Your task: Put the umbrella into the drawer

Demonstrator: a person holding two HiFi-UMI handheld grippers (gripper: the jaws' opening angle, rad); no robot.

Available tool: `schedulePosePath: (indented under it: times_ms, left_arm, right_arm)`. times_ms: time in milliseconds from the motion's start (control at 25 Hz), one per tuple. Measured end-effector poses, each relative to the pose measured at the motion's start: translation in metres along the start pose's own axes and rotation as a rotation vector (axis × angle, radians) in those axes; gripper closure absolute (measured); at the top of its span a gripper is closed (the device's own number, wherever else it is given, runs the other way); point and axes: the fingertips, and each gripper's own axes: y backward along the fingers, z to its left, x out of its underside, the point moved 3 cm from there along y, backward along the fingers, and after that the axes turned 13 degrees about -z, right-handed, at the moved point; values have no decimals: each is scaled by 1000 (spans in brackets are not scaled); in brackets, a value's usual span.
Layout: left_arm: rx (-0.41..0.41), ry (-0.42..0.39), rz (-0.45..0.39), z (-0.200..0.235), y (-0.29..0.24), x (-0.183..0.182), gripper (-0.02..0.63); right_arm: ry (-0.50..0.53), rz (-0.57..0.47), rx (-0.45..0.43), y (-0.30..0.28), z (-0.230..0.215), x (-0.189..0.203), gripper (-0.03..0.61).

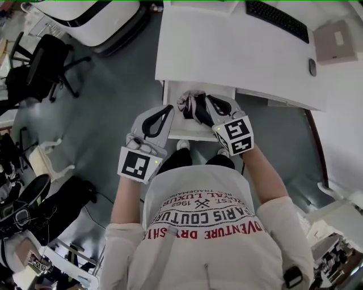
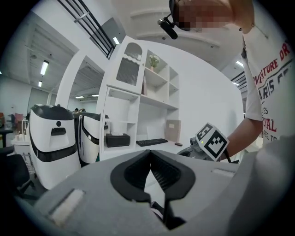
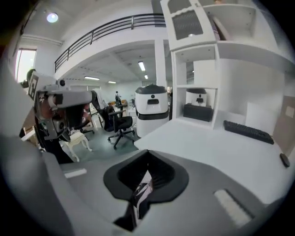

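A folded black and pink umbrella point(image 1: 190, 105) hangs over the open white drawer point(image 1: 173, 133) under the desk. My right gripper point(image 1: 203, 107) is shut on it; a strip of its patterned fabric point(image 3: 142, 192) shows pinched between the dark pads. To the umbrella's left my left gripper point(image 1: 169, 107) is held up over the drawer's left edge. Its jaws meet at the tips point(image 2: 150, 153) with nothing between them. The right gripper's marker cube point(image 2: 212, 140) shows at the right of the left gripper view.
The white desk point(image 1: 227, 51) carries a keyboard point(image 1: 278, 20), a mouse point(image 1: 312, 67) and a brown box point(image 1: 334, 41). A black office chair point(image 1: 45, 65) and a white machine point(image 1: 91, 17) stand on the grey floor at the left. The person stands right at the drawer.
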Motion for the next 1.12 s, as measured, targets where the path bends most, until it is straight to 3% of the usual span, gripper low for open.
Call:
schedulePosePath:
  times_ms: [480, 800, 1120]
  left_arm:
    - [21, -77, -44, -14, 4, -74, 607]
    - [35, -119, -55, -19, -6, -95, 607]
    - [31, -125, -57, -22, -15, -105, 607]
  right_arm:
    - [20, -343, 83, 79, 3, -124, 578]
    - [98, -424, 88, 105, 17, -157, 578]
    - [61, -478, 128, 115, 8, -168, 578]
